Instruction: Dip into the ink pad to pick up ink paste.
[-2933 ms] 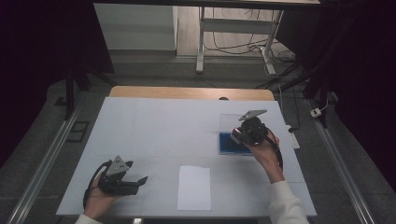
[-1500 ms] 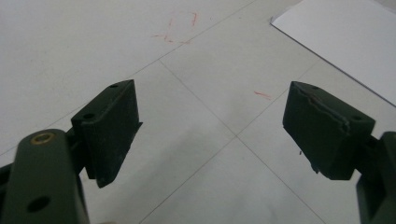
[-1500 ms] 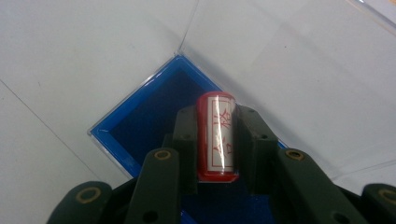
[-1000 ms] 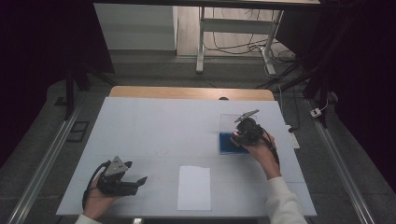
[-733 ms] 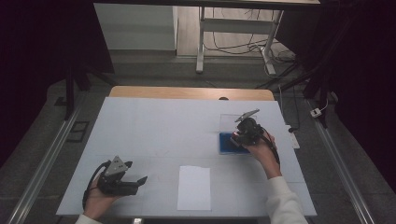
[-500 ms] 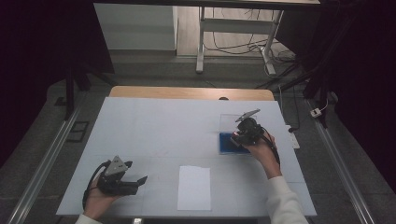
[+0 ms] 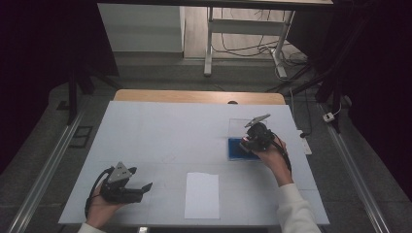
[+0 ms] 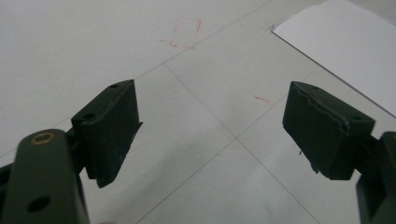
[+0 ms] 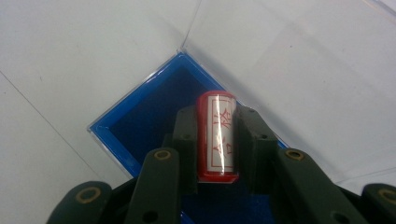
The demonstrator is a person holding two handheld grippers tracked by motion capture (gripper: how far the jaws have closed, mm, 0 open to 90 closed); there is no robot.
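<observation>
Nothing has moved; right claw point(image 9: 217, 144) grips red, white-labelled stamp point(image 9: 216, 136).

The left gripper point(image 7: 127, 186) lies low near the table's front edge, jaws wide apart, while the right gripper point(image 7: 248, 143) (jaws clamped) points down farther out.

Each claw is matt black, with two blocky pads on perforated arms fixed by brass-coloured rivets. The left claw point(image 7: 138, 188) carries a grey three-cornered plate and a looping black cable, as does the right claw point(image 7: 247, 144). A white sleeve point(image 7: 296, 211) covers the right forearm.
</observation>
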